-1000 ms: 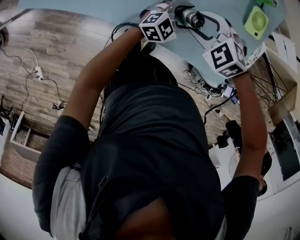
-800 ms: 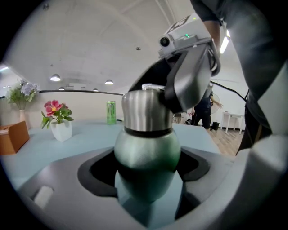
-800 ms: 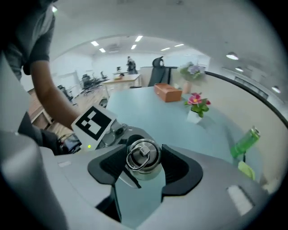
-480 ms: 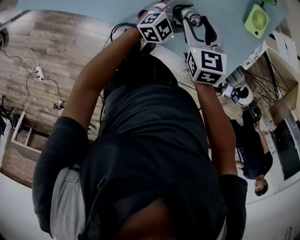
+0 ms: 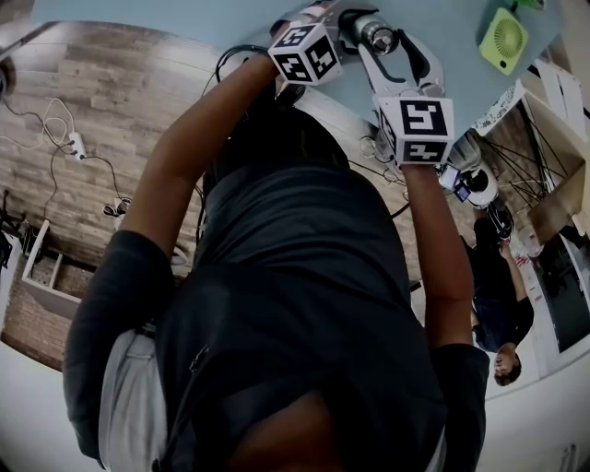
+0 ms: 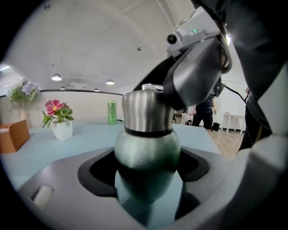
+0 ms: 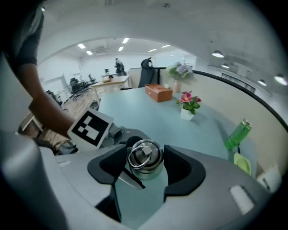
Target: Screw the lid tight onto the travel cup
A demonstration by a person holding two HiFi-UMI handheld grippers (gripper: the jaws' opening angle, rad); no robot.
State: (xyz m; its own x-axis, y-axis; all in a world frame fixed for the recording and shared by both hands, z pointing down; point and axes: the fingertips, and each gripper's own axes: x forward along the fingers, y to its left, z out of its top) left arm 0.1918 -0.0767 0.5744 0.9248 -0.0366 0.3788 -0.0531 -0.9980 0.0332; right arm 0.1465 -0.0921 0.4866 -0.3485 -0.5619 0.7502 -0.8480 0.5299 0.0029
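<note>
A green travel cup (image 6: 146, 155) with a steel lid (image 6: 145, 110) stands on the pale blue table (image 5: 184, 14). My left gripper (image 6: 146, 179) is shut on its green body, one dark pad on each side. From above, my right gripper (image 7: 145, 164) is shut on the lid (image 7: 145, 158), whose ring faces that camera. One right finger (image 6: 198, 67) shows against the lid in the left gripper view. In the head view the cup (image 5: 373, 32) sits at the table's near edge between the left gripper (image 5: 343, 28) and the right gripper (image 5: 385, 44).
A green can (image 7: 237, 133), a white pot of pink flowers (image 7: 189, 105) and a brown box (image 7: 158, 92) stand farther back on the table. A green fan (image 5: 503, 41) lies to the right. Cables cross the wooden floor. People stand in the background.
My right gripper has swung from the right toward the middle, its marker cube turning around the cup's top. The left gripper and the cup have stayed in place.
</note>
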